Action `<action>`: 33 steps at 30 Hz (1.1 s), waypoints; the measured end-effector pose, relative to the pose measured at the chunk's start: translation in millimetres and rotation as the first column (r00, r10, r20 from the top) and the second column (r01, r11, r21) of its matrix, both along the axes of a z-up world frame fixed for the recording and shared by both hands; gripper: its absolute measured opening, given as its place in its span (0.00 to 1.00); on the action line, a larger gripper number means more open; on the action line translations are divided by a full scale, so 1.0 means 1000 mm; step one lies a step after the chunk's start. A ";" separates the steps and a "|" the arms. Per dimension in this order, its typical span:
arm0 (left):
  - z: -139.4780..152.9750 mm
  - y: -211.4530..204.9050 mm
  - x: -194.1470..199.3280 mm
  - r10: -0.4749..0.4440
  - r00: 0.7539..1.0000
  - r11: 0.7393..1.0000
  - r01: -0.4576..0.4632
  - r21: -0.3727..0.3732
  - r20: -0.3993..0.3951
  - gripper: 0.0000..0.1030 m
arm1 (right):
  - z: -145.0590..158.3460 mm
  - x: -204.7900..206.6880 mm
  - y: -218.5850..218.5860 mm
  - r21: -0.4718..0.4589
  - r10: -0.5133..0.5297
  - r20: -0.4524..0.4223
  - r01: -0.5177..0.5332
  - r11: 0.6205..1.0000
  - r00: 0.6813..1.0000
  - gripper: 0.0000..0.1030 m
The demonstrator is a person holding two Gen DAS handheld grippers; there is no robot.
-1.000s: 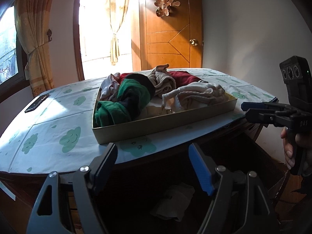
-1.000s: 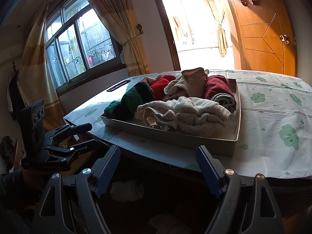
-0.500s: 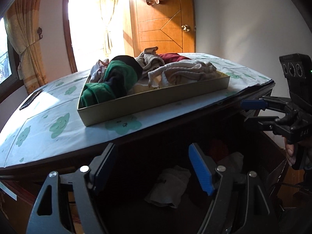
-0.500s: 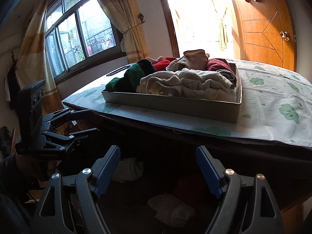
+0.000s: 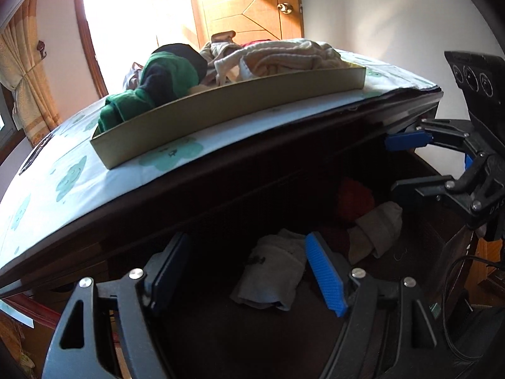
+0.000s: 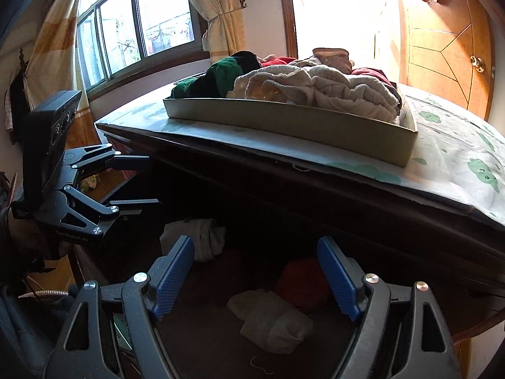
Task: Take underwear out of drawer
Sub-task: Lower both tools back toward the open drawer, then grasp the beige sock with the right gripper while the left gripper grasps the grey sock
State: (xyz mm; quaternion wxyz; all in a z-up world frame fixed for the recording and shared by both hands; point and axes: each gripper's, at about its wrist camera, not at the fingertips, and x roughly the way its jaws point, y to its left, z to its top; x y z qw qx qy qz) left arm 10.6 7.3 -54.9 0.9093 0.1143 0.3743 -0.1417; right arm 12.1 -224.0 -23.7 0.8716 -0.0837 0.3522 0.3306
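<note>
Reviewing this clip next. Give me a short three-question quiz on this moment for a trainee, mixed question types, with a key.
1. True or false: the left gripper is shut on the pale folded garment in the open drawer.
2. Multiple choice: where does the shallow tray of piled clothes stand? A) inside the drawer B) on the cloud-print cloth on the tabletop C) on the floor
3. Short answer: in the right wrist view, which two items lie in the drawer just ahead of the right gripper?

Key
1. False: its jaws stand open and hold nothing.
2. B
3. A red garment and a cream rolled garment.
</note>
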 end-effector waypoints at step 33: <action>-0.059 -0.050 0.047 -0.163 0.890 0.969 0.225 0.099 -0.425 0.75 | -0.043 0.015 0.027 -0.283 -0.003 -0.249 -0.070 0.956 0.968 0.80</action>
